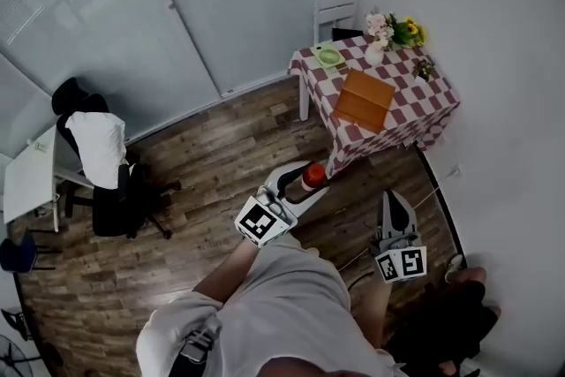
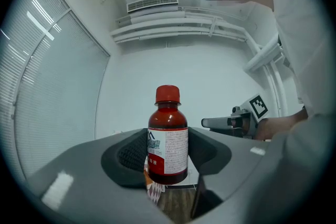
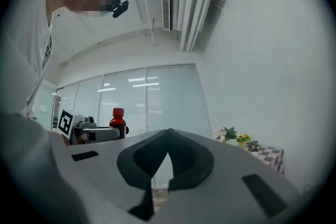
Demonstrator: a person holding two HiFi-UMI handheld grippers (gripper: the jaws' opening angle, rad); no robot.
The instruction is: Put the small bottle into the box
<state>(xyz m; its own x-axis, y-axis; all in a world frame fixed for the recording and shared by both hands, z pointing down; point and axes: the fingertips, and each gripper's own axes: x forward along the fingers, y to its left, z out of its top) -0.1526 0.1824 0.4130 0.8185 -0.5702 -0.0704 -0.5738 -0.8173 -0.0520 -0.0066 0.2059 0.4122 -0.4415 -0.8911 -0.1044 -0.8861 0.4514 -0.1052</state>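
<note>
The small bottle (image 1: 314, 174) is dark red-brown glass with a red cap and a white label. My left gripper (image 1: 302, 184) is shut on it, held up over the wood floor short of the table. In the left gripper view the bottle (image 2: 168, 136) stands upright between the two pads, gripped at its lower body. The box (image 1: 364, 100) is a flat brown carton lying on the checkered table (image 1: 424, 112). My right gripper (image 1: 393, 200) hangs to the right with nothing in it. In its own view the jaws (image 3: 168, 138) meet at the tips.
On the table stand a vase of flowers (image 1: 387, 33), a green plate (image 1: 329, 56) and a small plant (image 1: 424, 67). A white chair (image 1: 336, 11) stands behind it. An office chair (image 1: 101, 159) and a white desk (image 1: 31, 177) are at the left. A white wall runs along the right.
</note>
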